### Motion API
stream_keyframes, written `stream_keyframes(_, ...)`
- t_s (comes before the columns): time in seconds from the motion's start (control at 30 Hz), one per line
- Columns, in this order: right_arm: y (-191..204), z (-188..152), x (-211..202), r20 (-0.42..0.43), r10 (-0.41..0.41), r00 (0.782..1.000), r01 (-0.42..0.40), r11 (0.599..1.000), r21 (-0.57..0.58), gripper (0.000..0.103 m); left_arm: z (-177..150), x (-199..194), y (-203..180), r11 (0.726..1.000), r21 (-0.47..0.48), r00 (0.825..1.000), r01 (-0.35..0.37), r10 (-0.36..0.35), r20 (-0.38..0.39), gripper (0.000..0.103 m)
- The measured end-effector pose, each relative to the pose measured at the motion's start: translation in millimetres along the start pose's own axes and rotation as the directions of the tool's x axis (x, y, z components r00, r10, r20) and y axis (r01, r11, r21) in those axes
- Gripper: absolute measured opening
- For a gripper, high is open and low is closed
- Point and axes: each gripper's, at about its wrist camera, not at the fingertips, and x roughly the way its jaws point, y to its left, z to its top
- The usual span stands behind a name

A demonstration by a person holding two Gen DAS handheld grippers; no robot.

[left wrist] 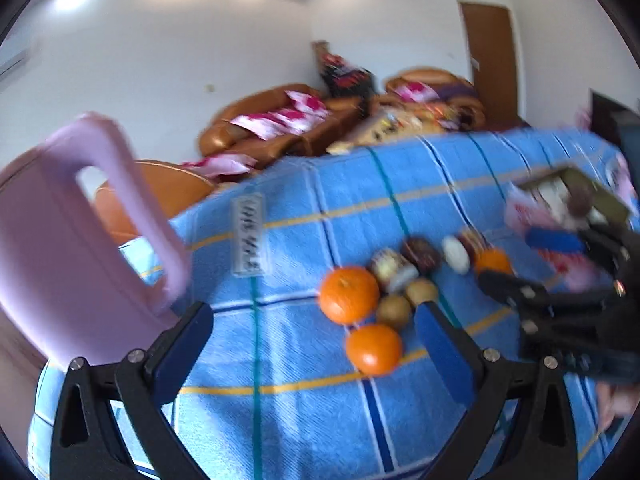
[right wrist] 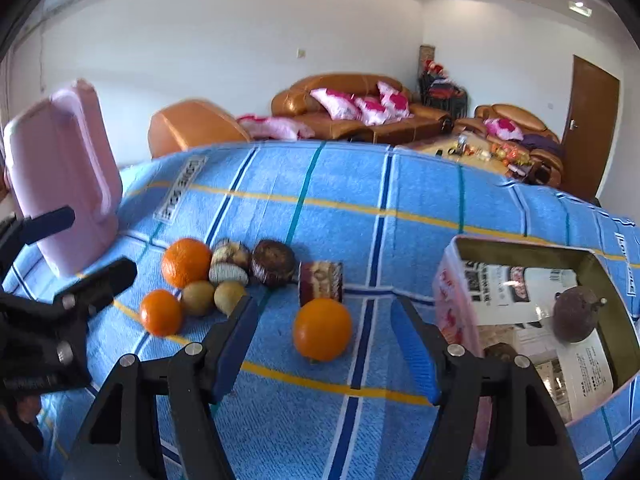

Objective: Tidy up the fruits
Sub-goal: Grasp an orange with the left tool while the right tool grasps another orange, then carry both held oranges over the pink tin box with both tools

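Observation:
Three oranges lie on the blue checked cloth. One orange (right wrist: 322, 328) sits just ahead of my right gripper (right wrist: 326, 312), in line with the gap between its open jaws, and the pads do not touch it. Two more oranges (right wrist: 186, 262) (right wrist: 161, 312) cluster with two kiwis (right wrist: 197, 298) (right wrist: 230, 296) to the left. In the left wrist view my left gripper (left wrist: 312, 316) stands open and holds nothing, low over the cloth, with an orange (left wrist: 374, 348) and a kiwi (left wrist: 394, 312) just beyond it. A dark round fruit (right wrist: 576, 314) lies inside the pink box (right wrist: 452, 292).
Two muffins (right wrist: 230, 262) (right wrist: 274, 266) and a wrapped cake roll (right wrist: 321, 282) lie behind the fruit. A tall pink jug (right wrist: 60, 184) stands at the table's left end. Brown sofas (right wrist: 360, 112) and a door (right wrist: 592, 128) are beyond the table.

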Motion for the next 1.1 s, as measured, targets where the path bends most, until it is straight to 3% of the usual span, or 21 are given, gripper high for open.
stream_keyframes(0.13,-2.5,-0.5,8.9,-0.045,0.008,0.999,-0.008,1.0,0.014,0.067,-2.0,3.4,-4.9,0.997,-0.004,0.997,0.077,-0.077,-0.032,0.103)
stream_keyframes(0.23,0.0,-0.8,17.0,-0.084,0.02,0.996,-0.02,1.0,0.001,0.056,-3.0,8.9,-7.1,0.998,-0.01,0.996,0.069,-0.07,-0.051,0.101)
stream_keyframes(0.37,-0.6,-0.6,27.0,-0.132,0.031,0.991,-0.031,1.0,0.005,0.054,-6.4,20.4,-3.4,0.997,-0.048,0.994,0.06,-0.064,-0.091,0.099)
stream_keyframes(0.5,-6.0,-0.8,33.4,-0.162,0.055,0.985,-0.05,0.998,0.03,0.037,-9.9,31.1,1.8,0.992,-0.105,0.988,0.077,-0.09,-0.125,0.086)
stream_keyframes(0.57,-5.7,-0.7,32.3,-0.161,0.059,0.985,-0.055,0.998,0.027,0.037,-12.3,36.9,1.3,0.991,-0.113,0.985,0.076,-0.092,-0.143,0.081)
stream_keyframes(0.7,-4.6,0.7,21.8,-0.114,0.072,0.991,-0.069,0.997,0.025,0.036,-15.0,40.3,-1.1,0.99,-0.108,0.983,0.09,-0.105,-0.152,0.075)
stream_keyframes(0.9,-4.0,0.6,-2.3,0.016,0.099,0.995,-0.099,0.995,0.027,0.036,-16.5,48.8,4.2,0.977,-0.164,0.969,0.138,-0.167,-0.182,0.042)
stream_keyframes(1.0,-2.8,1.9,-7.0,0.051,0.125,0.991,-0.126,0.992,0.026,0.036,-17.9,48.3,10.5,0.97,-0.201,0.969,0.139,-0.175,-0.175,0.042)
stream_keyframes(1.1,-1.2,2.0,-15.0,0.093,0.144,0.985,-0.146,0.989,0.017,0.036,-16.0,40.5,16.8,0.97,-0.216,0.98,0.115,-0.146,-0.133,0.041)
